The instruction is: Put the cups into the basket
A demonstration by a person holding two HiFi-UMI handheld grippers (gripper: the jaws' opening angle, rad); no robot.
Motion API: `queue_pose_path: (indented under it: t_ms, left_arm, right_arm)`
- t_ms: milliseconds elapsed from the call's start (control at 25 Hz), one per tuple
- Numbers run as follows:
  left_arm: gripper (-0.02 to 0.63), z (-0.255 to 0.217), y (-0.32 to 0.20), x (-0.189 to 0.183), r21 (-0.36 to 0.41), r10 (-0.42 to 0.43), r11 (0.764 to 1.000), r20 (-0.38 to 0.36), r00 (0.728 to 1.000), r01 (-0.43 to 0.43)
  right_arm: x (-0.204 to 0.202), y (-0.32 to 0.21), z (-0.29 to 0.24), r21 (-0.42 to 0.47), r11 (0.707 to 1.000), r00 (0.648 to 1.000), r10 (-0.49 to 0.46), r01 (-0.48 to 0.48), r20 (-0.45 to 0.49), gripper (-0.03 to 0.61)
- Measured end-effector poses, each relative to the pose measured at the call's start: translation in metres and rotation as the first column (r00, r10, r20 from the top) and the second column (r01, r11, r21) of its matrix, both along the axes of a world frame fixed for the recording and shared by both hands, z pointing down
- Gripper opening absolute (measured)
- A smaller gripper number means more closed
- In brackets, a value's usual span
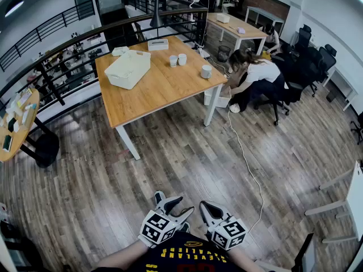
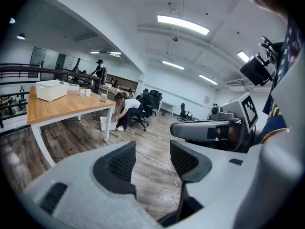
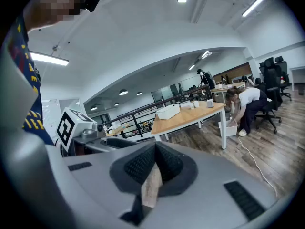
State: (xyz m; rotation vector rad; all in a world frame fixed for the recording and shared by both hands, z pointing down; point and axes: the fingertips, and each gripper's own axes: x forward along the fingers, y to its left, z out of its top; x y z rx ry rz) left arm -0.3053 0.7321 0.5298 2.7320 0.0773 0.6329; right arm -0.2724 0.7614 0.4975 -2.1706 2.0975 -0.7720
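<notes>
A white basket (image 1: 129,68) stands on a wooden table (image 1: 153,89) far ahead of me. Two small cups (image 1: 177,60) sit side by side behind it and a third cup (image 1: 206,71) rests near the table's right edge. In the left gripper view the basket (image 2: 51,89) and cups (image 2: 86,92) look tiny. My left gripper (image 1: 169,203) hangs close to my body over the floor, open and empty. My right gripper (image 1: 207,209) is beside it, jaws shut with nothing between them. Both are far from the table.
A person (image 1: 255,78) crouches by a white bin (image 1: 218,98) at the table's right end, with office chairs behind. A white cable (image 1: 244,152) runs across the wood floor. A black railing (image 1: 51,55) curves behind the table; a round side table (image 1: 14,123) stands at left.
</notes>
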Motion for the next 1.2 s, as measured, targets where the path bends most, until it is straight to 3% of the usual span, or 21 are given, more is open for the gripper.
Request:
queue_pose_path:
  t_ms: [680,1200]
  left_arm:
    - [0.236,-0.008,-0.031,0.008,0.010,-0.010,1.000,-0.010,1.000,0.010]
    - [0.236,-0.029,-0.144,0.063,0.046,0.008,0.999,-0.066,0.998,-0.005]
  right_arm:
    - [0.014,-0.030,-0.010,0.037,0.999,1.000,0.019,-0.019,-0.008,0.014]
    - [0.068,-0.136,-0.019,0.019,0.998,0.997,0.064,-0.063,-0.043,0.015]
